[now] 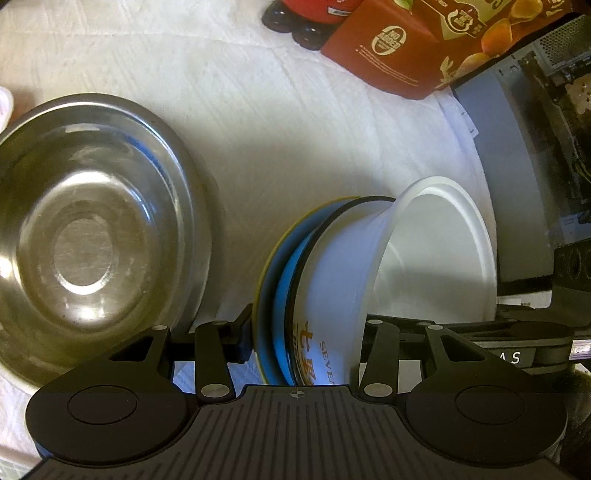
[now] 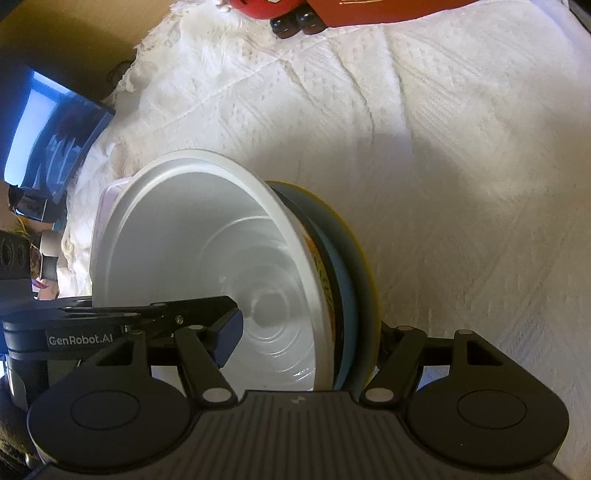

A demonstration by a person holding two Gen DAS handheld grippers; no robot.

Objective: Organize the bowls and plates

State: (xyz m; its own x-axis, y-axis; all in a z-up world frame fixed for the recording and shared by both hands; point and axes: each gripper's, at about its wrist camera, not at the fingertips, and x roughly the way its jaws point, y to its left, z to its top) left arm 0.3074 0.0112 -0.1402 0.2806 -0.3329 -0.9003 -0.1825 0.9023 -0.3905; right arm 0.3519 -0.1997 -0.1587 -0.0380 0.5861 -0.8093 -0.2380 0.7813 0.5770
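A stack of a white bowl [image 1: 436,254] nested on a blue and yellow-rimmed plate [image 1: 284,280] is held on edge above the white cloth. My left gripper [image 1: 306,339] is shut on this stack, one finger behind the plate, the other inside the bowl. My right gripper [image 2: 310,332] is shut on the same stack from the other side: its left finger [image 2: 225,332] sits inside the white bowl [image 2: 207,258], the right finger behind the plate [image 2: 354,277]. A steel bowl [image 1: 85,236] rests on the cloth at the left.
A red carton [image 1: 424,44] and a red toy with dark wheels [image 1: 295,22] stand at the back of the white cloth [image 2: 461,147]. A grey device [image 1: 517,147] lies at the right edge. A blue screen [image 2: 51,140] shows at the left.
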